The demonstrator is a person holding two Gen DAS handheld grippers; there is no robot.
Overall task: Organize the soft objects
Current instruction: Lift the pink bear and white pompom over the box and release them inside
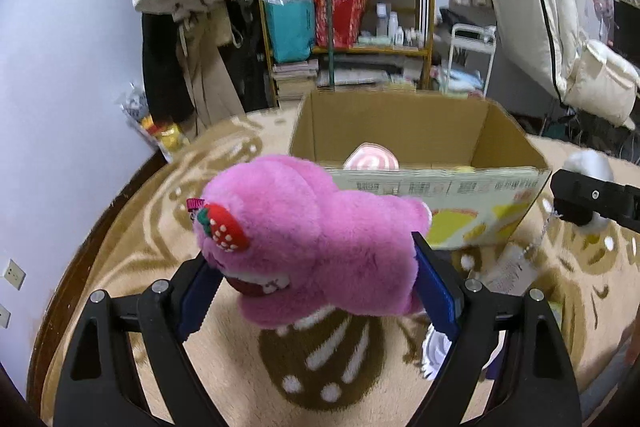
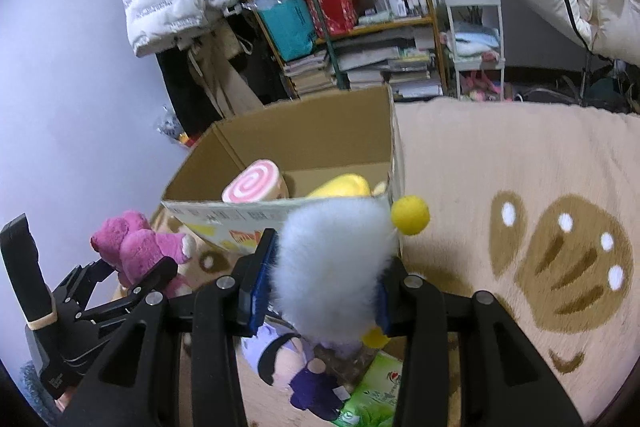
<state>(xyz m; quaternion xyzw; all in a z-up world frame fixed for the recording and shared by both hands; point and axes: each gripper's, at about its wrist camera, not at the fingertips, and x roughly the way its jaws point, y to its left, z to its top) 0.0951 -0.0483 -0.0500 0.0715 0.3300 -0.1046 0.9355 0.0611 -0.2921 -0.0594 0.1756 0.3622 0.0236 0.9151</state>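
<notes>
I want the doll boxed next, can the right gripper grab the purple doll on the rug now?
Probably not yet: the right gripper is shut on the white fluffy toy, with the purple doll lying beneath it.

A bright pink plush bear [image 1: 320,247] was seen with a red strawberry [image 1: 224,229] dotted in white and topped with green. A fluffy white plush toy [image 2: 334,267] was marked by 1 yellow ball [image 2: 411,215]. The cardboard box [image 1: 400,123] was plain brown inside, with yellow print on a white outer face; in it, a pink-and-white swirl cushion [image 2: 256,187] and a yellow toy [image 2: 344,185] were shown. The rug [image 2: 520,167] was beige, patterned in brown with white dots. Blue pads [image 1: 436,287] were set on black gripper frames.
</notes>
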